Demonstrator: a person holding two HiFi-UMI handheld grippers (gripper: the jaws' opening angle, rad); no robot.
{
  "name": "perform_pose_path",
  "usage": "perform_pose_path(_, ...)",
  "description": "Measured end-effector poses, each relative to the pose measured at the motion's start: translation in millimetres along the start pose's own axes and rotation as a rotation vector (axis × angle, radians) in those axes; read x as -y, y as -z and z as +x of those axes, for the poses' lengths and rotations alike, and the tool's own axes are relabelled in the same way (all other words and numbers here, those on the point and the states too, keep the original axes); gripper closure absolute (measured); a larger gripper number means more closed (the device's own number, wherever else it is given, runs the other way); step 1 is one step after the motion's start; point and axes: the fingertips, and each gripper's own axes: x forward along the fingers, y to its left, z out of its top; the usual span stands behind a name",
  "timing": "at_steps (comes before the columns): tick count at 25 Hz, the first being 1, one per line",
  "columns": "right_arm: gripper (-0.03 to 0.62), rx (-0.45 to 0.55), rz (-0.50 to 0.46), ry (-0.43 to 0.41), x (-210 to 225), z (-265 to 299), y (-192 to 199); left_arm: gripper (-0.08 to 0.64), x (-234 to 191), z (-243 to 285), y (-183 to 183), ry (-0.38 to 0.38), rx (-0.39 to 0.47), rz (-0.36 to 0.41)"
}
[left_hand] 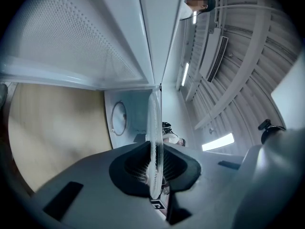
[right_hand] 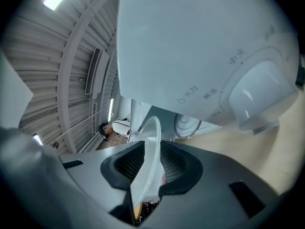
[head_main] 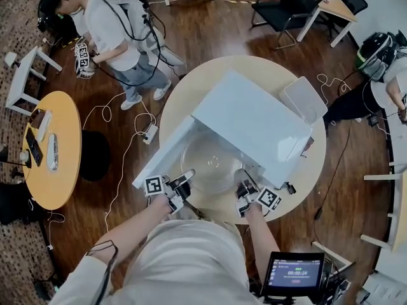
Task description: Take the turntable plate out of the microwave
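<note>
The left claw (head_main: 186,178) and the right claw (head_main: 244,184) are each clamped on the rim of the glass plate (head_main: 213,162), at opposite near edges. The plate is at the mouth of the open microwave (head_main: 254,122) on the round desk (head_main: 191,88).

Lab/office-type recording rm, not a home kitchen: white boxy microwave (head_main: 254,122) on a round pale wooden table (head_main: 203,84), white cables (head_main: 121,170) trailing over dark wood-plank floor (head_main: 210,24), black office chairs (head_main: 286,2) at a desk, 2 other people (head_main: 111,27) w/ head-worn gear, small black timer screen (head_main: 296,275), ribbed grey industrial ceiling (right_hand: 57,56) w/ strip lights.
</note>
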Motion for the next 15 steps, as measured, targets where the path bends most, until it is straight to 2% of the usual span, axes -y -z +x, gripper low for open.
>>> perform_pose_path(6, 0.508, -0.033, -0.037, -0.06, -14.0, 6.0, 0.7, 0.525, 4.2, -11.1, -3.8, 0.003, 0.005, 0.008)
perform_pose_path(11, 0.508, -0.074, -0.018, -0.017, -9.8, 4.2, 8.3, 0.525, 8.6, -19.9, -0.8, -0.002, -0.009, 0.019)
perform_pose_path(15, 0.508, -0.112, -0.031, -0.083, -16.1, 7.7, 6.8, 0.525, 9.7, -23.5, 3.4, -0.007, -0.028, 0.02)
